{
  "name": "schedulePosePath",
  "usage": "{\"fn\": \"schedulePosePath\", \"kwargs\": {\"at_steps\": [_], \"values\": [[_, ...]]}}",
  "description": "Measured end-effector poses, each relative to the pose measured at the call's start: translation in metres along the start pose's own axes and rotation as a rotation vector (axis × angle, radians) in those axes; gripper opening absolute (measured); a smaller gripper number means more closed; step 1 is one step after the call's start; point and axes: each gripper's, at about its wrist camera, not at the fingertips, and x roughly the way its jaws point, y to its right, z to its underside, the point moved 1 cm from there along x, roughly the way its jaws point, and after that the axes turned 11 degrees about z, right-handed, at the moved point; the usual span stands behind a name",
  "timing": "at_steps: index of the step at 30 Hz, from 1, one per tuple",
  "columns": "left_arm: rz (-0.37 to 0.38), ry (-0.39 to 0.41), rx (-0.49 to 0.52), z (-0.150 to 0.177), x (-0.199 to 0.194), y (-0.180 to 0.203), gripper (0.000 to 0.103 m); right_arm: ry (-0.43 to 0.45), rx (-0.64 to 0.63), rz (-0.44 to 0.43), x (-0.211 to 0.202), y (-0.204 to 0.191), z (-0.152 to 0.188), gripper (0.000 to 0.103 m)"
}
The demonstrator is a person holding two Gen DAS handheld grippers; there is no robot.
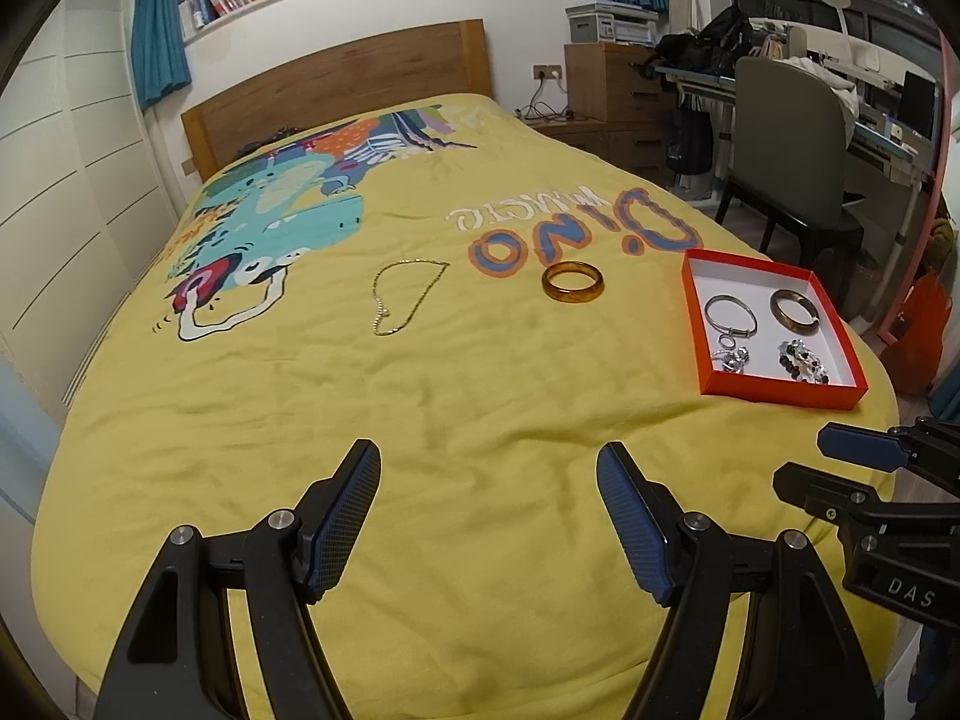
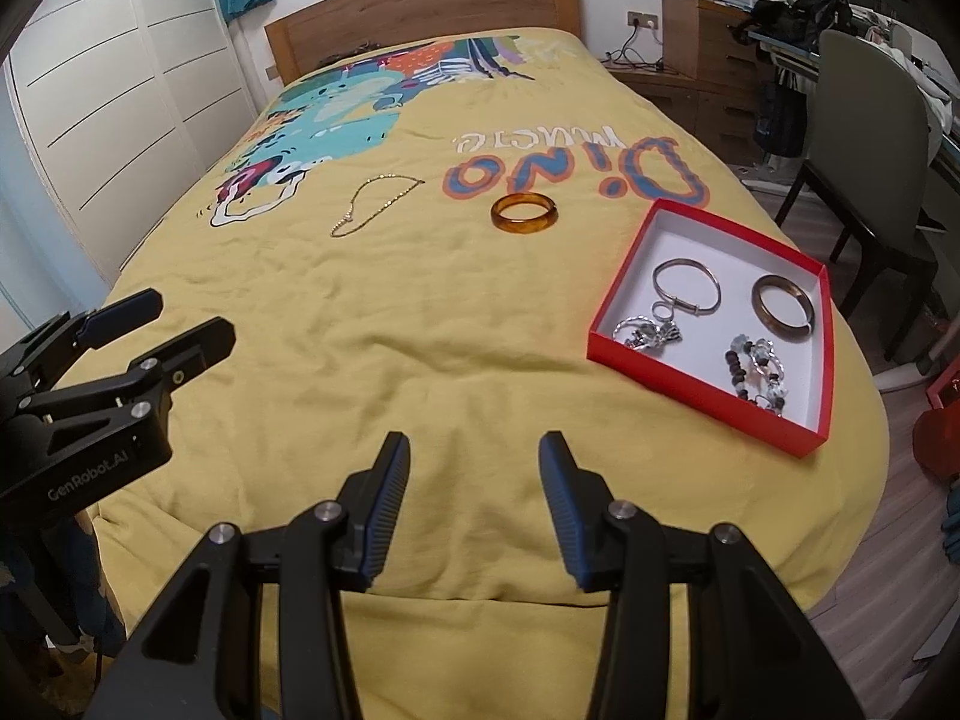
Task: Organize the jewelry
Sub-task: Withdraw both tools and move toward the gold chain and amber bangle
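Observation:
An amber bangle point(image 1: 573, 282) point(image 2: 524, 213) and a thin gold chain necklace point(image 1: 403, 294) point(image 2: 372, 203) lie loose on the yellow bedspread. A red box with a white inside point(image 1: 696, 324) point(image 2: 624, 282) sits on the bed to the right. It holds a silver bangle point(image 1: 730, 313) point(image 2: 686, 286), a brown bangle point(image 1: 794, 309) point(image 2: 783, 312), a silver charm piece point(image 2: 651, 333) and a beaded bracelet point(image 1: 807, 360) point(image 2: 757, 373). My left gripper point(image 1: 489, 474) is open and empty over the bed's near end. My right gripper point(image 2: 475, 462) is open and empty, near the box.
The bed point(image 1: 420, 420) has a wooden headboard point(image 1: 336, 90). White wardrobe doors point(image 1: 72, 180) stand on the left. A wooden nightstand point(image 1: 618, 96), a grey chair point(image 1: 792, 138) and a cluttered desk point(image 1: 888, 120) stand on the right.

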Motion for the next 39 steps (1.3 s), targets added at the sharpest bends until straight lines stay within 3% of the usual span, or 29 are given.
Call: {"fn": "schedulePosePath", "kwargs": {"at_steps": [24, 39], "values": [[-0.030, 0.047, -0.044, 0.019, -0.037, -0.022, 0.074, 0.048, -0.036, 0.007, -0.028, -0.028, 0.003, 0.043], [-0.020, -0.027, -0.071, 0.026, -0.011, -0.035, 0.079, 0.023, -0.057, 0.013, -0.018, -0.035, 0.006, 0.046]]}}
